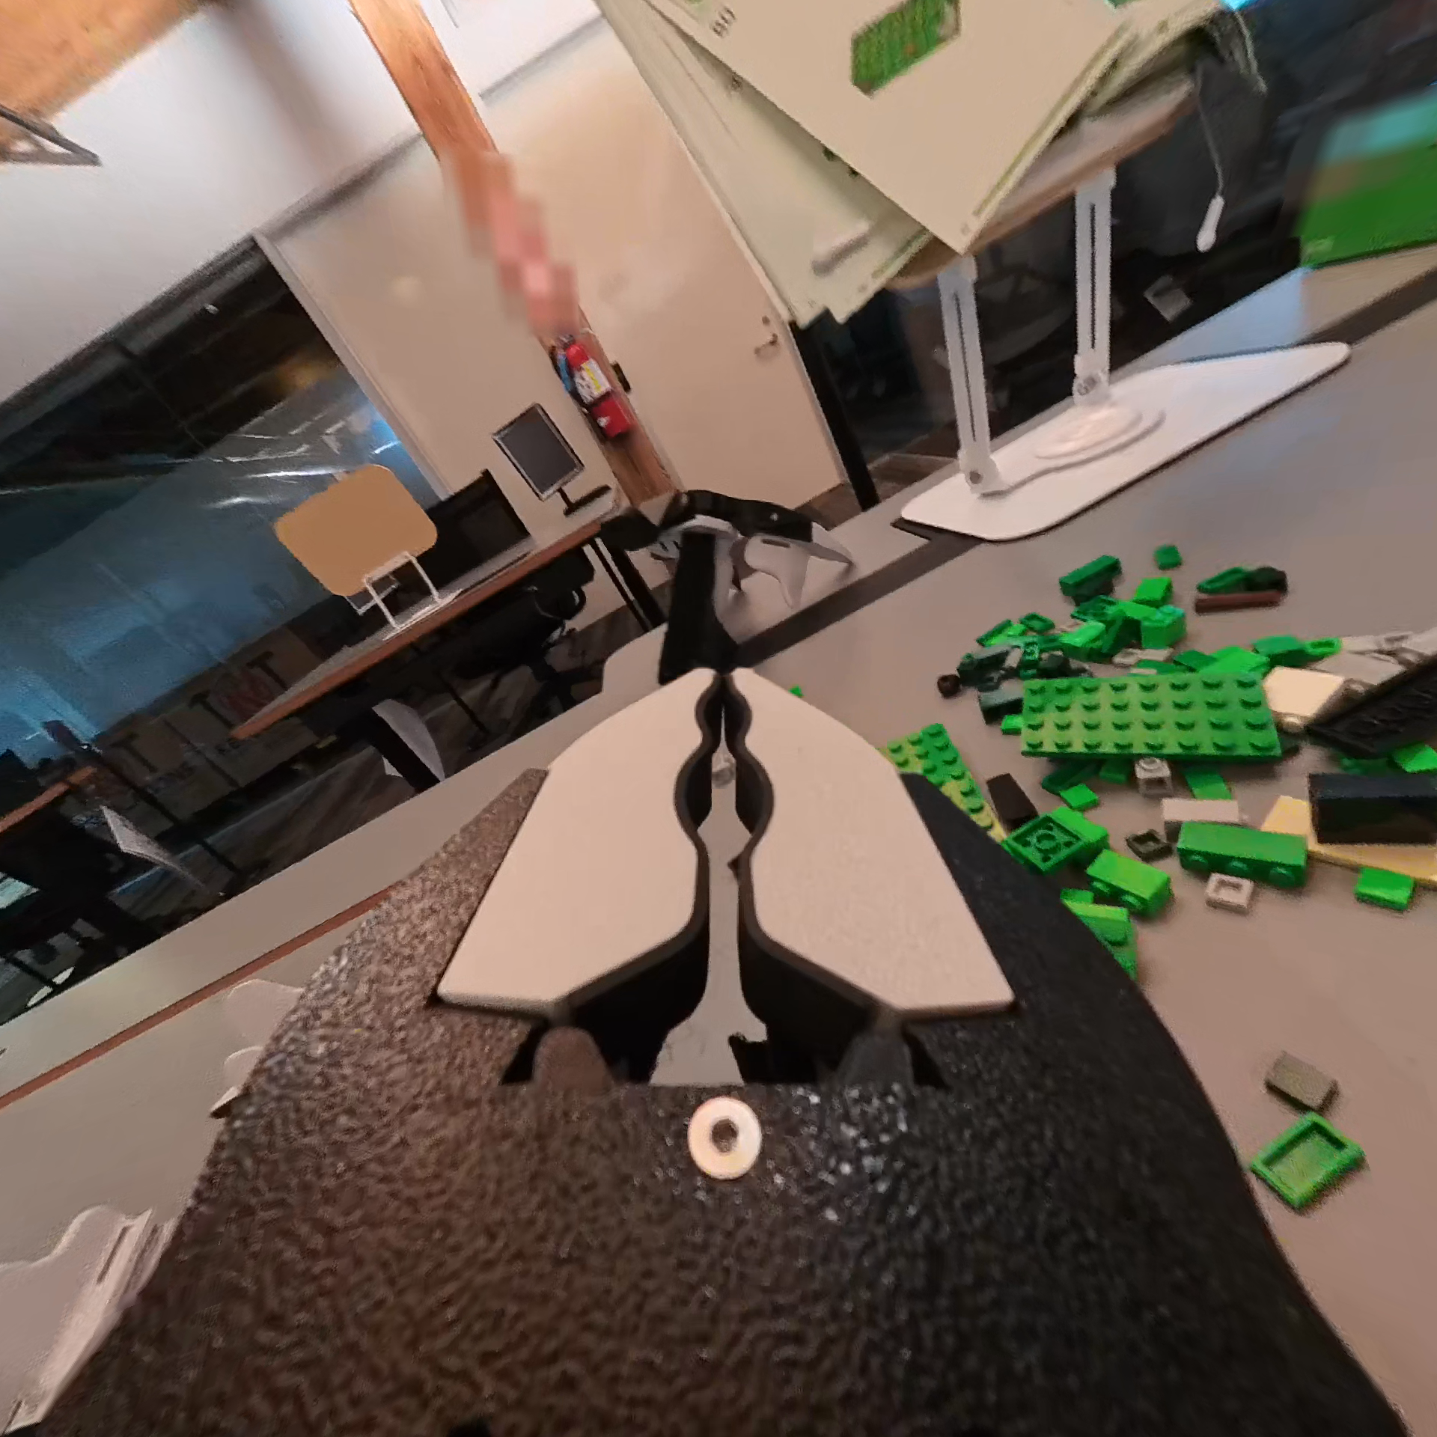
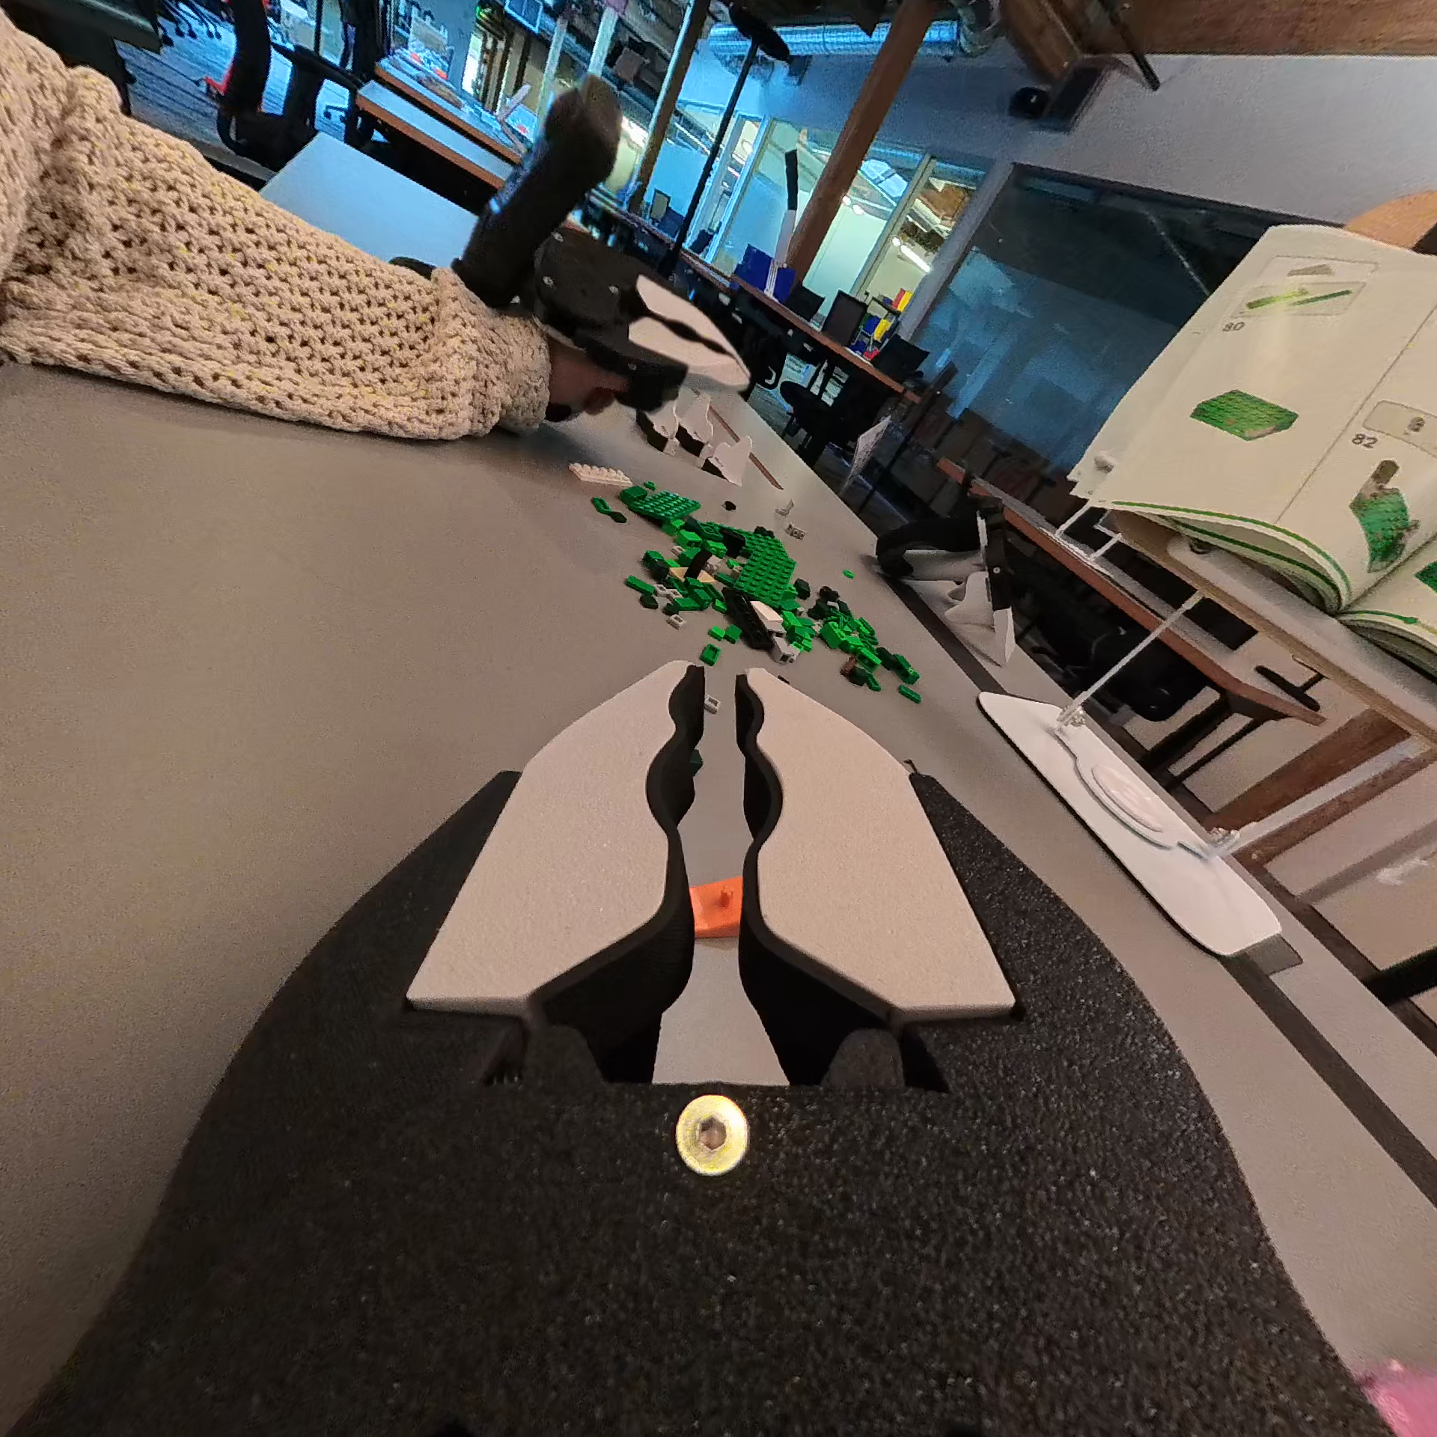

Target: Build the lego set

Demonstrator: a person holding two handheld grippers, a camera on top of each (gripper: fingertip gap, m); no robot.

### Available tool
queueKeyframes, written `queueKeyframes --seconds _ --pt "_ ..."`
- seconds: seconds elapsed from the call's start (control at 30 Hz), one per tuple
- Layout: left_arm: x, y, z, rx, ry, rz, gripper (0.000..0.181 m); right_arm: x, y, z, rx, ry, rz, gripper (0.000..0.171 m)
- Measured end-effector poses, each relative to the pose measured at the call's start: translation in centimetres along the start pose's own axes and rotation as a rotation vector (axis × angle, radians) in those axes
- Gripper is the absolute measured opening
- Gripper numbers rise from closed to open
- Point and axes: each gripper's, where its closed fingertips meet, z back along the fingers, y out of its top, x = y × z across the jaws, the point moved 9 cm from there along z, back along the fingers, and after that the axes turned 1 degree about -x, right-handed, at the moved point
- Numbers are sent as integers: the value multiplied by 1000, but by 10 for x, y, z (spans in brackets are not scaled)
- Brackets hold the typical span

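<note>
A pile of mostly green Lego pieces lies on the grey table (image 1: 972, 1166). In it is a large green studded plate (image 1: 1151, 723), also in the right wrist view (image 2: 766, 568). My left gripper (image 1: 723, 684) is shut, fingertips touching, to the left of the pile. A small grey piece (image 1: 725, 768) shows through the gap; I cannot tell if it is held. My right gripper (image 2: 719, 684) has its fingers a little apart, and an orange piece (image 2: 715, 910) spans the gap near their base. It is short of the pile. The left gripper (image 2: 723, 365) shows far off.
An open instruction booklet (image 2: 1283, 389) rests on a white stand with a flat base (image 2: 1127, 816) at the table's right. A spare black-and-white gripper (image 1: 731, 529) lies at the far edge. A knitted sleeve (image 2: 233, 295) lies across the table. A green tile (image 1: 1306, 1159) lies apart. Spacing between my two grippers at the tips: around 35 cm. The orange piece (image 2: 715, 910) is closer to my right gripper, around 8 cm from its tips; the left tips are 40 cm off. The large green studded plate (image 1: 1151, 723) lies around 15 cm away from my left fingertips. It turns up in the right wrist view (image 2: 760, 575) as well.
</note>
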Motion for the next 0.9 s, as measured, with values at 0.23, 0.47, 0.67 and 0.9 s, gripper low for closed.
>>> queueKeyframes --seconds 0.23,0.47,0.67,0.9 --pt "-2 -1 0 10 -3 41 0 0 0 0 -3 1 3 7" --pt "13 1 -2 14 -71 -70 0 -1 0 0 -3 9 15 7" --pt "13 1 -3 12 -79 -72 0 -2 0 0 -5 14 20 7" --pt "14 1 -3 12 -89 -79 0 -3 0 -1 -8 15 27 7"
